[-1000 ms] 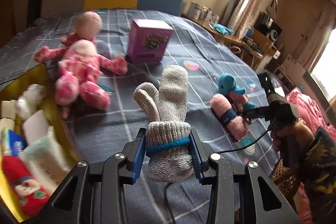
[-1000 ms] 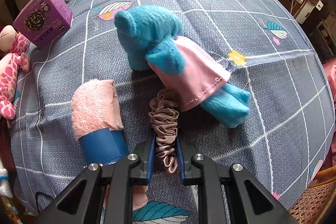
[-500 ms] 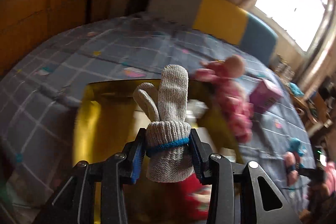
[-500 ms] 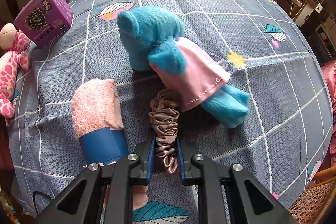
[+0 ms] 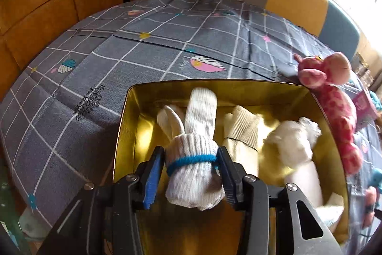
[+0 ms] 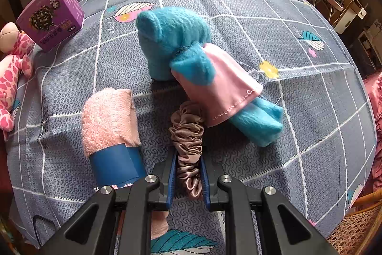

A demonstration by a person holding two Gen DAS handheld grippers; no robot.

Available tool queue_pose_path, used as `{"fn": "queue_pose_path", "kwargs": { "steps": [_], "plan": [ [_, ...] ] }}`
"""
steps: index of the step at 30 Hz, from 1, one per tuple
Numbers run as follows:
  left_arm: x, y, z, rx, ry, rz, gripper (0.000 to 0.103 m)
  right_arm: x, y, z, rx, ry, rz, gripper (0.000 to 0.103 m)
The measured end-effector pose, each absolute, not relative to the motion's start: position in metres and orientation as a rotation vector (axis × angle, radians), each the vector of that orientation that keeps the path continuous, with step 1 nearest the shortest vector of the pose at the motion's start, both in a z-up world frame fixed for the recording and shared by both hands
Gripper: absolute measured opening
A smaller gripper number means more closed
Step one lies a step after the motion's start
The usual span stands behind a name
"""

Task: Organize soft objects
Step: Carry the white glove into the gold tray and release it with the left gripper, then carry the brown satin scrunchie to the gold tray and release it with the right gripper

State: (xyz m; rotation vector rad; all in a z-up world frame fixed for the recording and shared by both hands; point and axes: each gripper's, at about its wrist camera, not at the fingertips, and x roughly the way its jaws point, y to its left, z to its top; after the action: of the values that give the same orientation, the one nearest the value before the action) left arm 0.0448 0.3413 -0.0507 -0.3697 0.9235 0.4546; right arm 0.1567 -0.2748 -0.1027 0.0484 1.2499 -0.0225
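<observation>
Each tool is built from black angular arms. Blue ribbed pads are fitted inside the fingers of the left tool [image 5: 191, 173] and right tool [image 6: 188, 173]. Silver screws are seen at the joints.

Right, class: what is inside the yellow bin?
Inside the yellow bin lie a cream ribbed cloth and a white fluffy bundle. The glove bundle in the left gripper hides the near floor.

Left gripper [image 5: 192, 163] jaws set fairly wide, clamped; right gripper [image 6: 188, 170] jaws nearly together, clamped
</observation>
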Motion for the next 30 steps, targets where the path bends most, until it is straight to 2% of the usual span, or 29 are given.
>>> {"fn": "queue_pose_path", "kwargs": {
  "steps": [2,6,7,22,30],
  "plan": [
    [0.044,0.342,-0.051,-0.377,0.922,0.469,0.050,0.157,-0.274,-0.102,0.046,1.250,-0.022,0.017],
    [0.033,0.331,-0.039,-0.326,0.862,0.501,0.066,0.157,-0.273,-0.102,0.044,1.250,-0.021,0.017],
    [0.028,0.328,-0.036,-0.324,0.846,0.506,0.067,0.158,-0.274,-0.102,0.044,1.250,-0.021,0.017],
    [-0.031,0.241,0.005,-0.258,0.732,0.402,0.068,0.157,-0.272,-0.095,0.042,1.232,-0.024,0.016],
    [-0.044,0.216,0.008,-0.227,0.727,0.371,0.068,0.151,-0.278,-0.072,0.070,1.144,-0.007,0.014]
  ]
}}
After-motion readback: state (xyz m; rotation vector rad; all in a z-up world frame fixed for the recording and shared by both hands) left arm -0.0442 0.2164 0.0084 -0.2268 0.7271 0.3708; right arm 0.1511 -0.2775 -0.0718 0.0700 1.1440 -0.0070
